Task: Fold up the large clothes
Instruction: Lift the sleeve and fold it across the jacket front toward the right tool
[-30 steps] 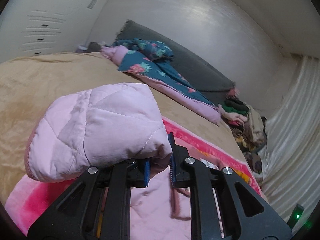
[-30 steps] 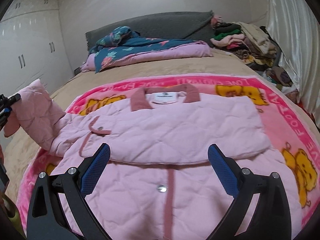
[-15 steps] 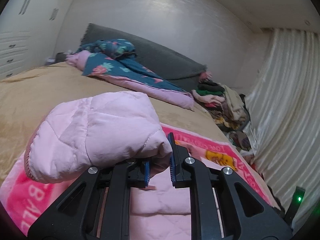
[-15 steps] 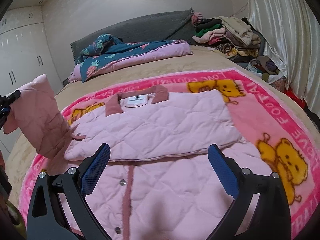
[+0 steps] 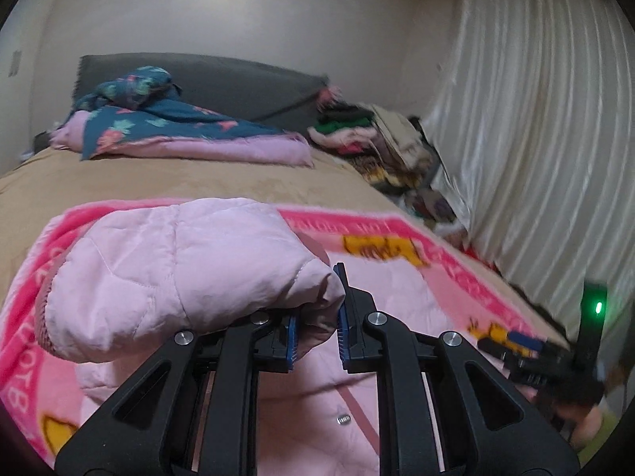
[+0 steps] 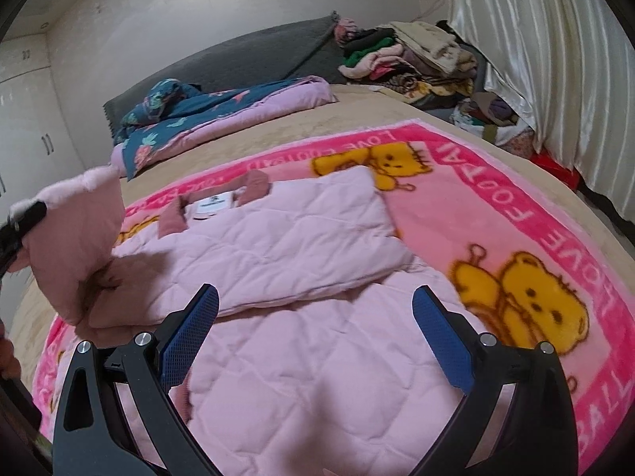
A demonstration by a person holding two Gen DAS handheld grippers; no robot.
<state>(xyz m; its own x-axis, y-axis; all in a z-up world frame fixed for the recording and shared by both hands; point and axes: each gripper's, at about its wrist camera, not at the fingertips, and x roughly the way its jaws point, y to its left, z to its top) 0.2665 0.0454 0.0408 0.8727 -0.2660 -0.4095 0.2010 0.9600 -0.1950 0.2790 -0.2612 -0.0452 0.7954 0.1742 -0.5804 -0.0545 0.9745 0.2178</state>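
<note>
Left wrist view: your left gripper [image 5: 316,335] is clamped on the pink jacket's sleeve [image 5: 178,269], raised above the bear blanket [image 5: 397,246].

Right wrist view: your right gripper [image 6: 315,331] stands wide, empty, over the pink jacket [image 6: 301,261] spread on the blanket.
</note>
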